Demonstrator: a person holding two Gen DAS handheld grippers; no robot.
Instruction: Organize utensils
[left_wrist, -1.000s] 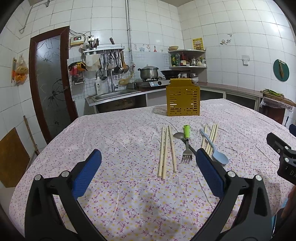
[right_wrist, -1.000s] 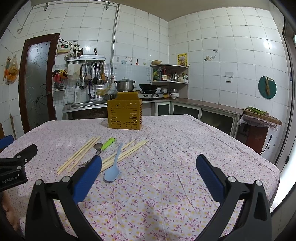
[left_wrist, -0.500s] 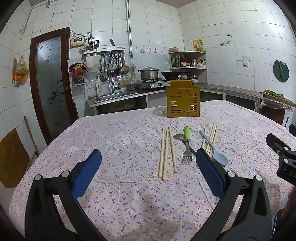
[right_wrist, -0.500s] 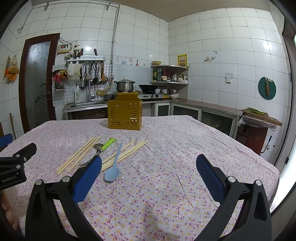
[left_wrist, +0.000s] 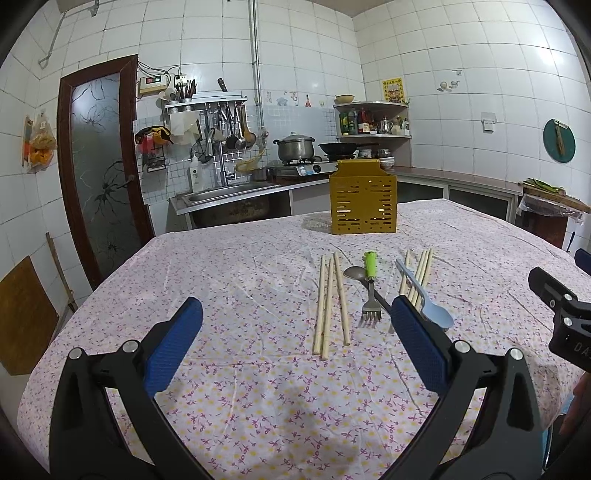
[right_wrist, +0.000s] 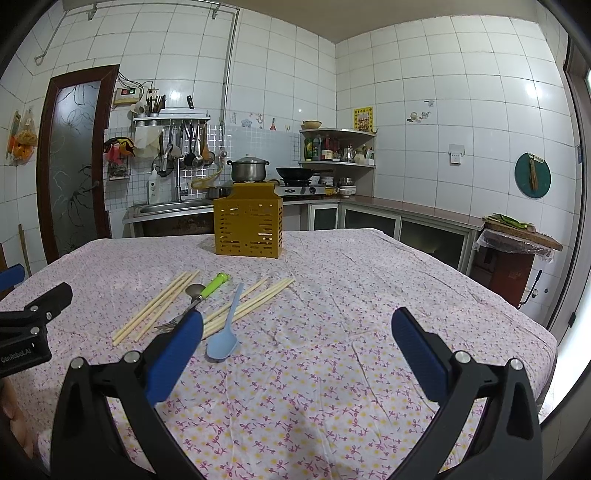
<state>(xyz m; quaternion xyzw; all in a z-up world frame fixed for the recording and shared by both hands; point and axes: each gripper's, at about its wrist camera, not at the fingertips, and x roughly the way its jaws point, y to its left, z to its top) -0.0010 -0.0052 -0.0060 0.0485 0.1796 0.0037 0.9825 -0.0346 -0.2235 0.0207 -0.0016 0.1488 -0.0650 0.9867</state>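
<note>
The utensils lie in a loose row near the middle of the worktop (left_wrist: 229, 266), which is covered by a white cloth with small pink and yellow flowers. Toward the left edge of the group, three pale wooden chopsticks (left_wrist: 330, 300) rest close together, nearly parallel. Beside them is a fork (left_wrist: 369, 310) with a bright green handle and metal tines pointing toward the near edge; it crosses over a metal spoon (left_wrist: 354, 273) whose bowl faces the far edge. Next comes a light blue plastic spoon (left_wrist: 436, 316), its bowl toward the near edge and its handle lying across a second bundle of pale chopsticks (left_wrist: 421, 271). Farther back, toward the far edge, stands a mustard-yellow utensil holder (left_wrist: 363, 201), upright, with rows of slots cut into its walls; what is inside cannot be seen.

The left hand-held gripper (left_wrist: 295, 336) hangs above the near part of the worktop, its blue-padded jaws spread wide and holding nothing. The right hand-held gripper (right_wrist: 295, 343) is likewise spread wide and empty, just beside the blue spoon in the right wrist view.
</note>
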